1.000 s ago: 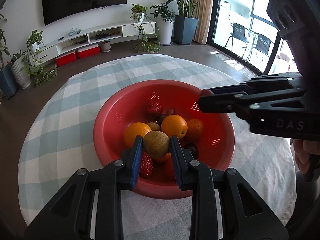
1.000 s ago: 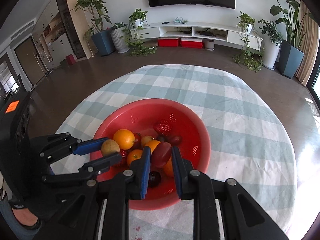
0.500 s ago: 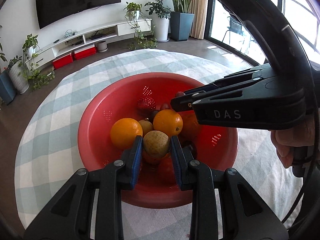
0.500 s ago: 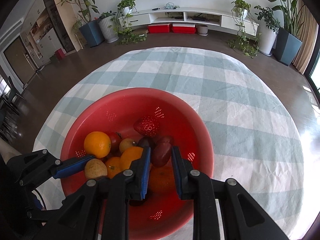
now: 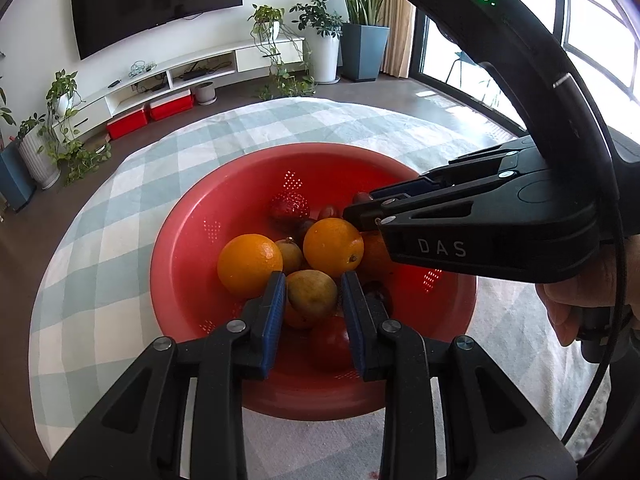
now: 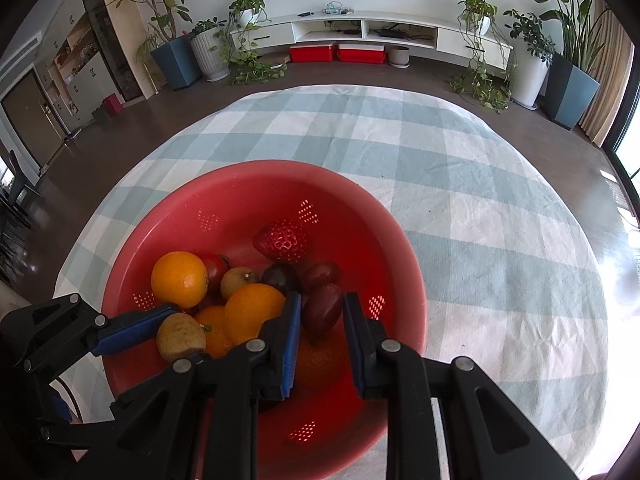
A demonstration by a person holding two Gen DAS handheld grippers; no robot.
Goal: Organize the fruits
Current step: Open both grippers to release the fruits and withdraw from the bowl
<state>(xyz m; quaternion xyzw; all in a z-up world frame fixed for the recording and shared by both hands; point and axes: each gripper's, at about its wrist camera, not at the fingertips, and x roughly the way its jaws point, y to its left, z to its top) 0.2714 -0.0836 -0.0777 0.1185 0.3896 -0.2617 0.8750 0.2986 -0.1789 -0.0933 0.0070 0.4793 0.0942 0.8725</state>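
Two grippers hang over the same red colander (image 6: 248, 184), each carrying one fruit, so you seem to be at the point of dropping both in. On the left side, your left gripper (image 5: 313, 294) is clamped on a brownish-green round fruit (image 5: 312, 295), the blue pads (image 5: 275, 308) pressing its flanks; you hold it low above the near part of the pile, just beside the big orange (image 5: 249, 264), probably so it falls a short way and does not bounce out. Its jaws have just begun to ease apart, though the fruit sits between them and touches both. Moving right, the heap of oranges, a strawberry (image 6: 282, 240) and dark grapes fills the middle of the colander, which stands on the checked tablecloth (image 6: 480, 200). Further right, your right gripper (image 6: 321, 316) is closed on a dark red elongated fruit (image 6: 321, 311), nose down over the grapes near the right wall. Release gently; round fruit on a heap may roll.
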